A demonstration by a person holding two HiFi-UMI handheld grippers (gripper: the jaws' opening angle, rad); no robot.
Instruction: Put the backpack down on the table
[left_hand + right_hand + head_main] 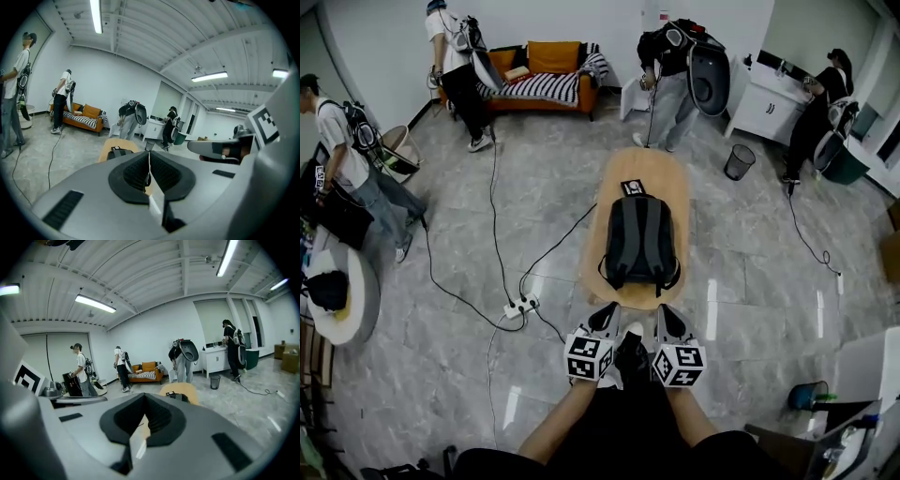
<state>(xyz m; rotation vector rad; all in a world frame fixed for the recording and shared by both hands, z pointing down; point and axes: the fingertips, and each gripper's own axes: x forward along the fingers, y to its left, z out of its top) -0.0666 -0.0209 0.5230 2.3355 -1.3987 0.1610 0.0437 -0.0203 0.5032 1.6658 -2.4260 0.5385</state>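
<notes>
The dark grey fabric backpack [639, 239] lies flat on the oval light-wood table [661, 178], its long axis running along the table's length. My left gripper [605, 321] and right gripper [668, 323] hover side by side at the table's near end, equally close to the backpack straight ahead. Both are clenched on nothing.

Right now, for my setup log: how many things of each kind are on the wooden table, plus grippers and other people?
backpack on the table: 1
marker card on the table: 1
grippers, left gripper and right gripper: 2
other people: 4
Total: 8
</notes>
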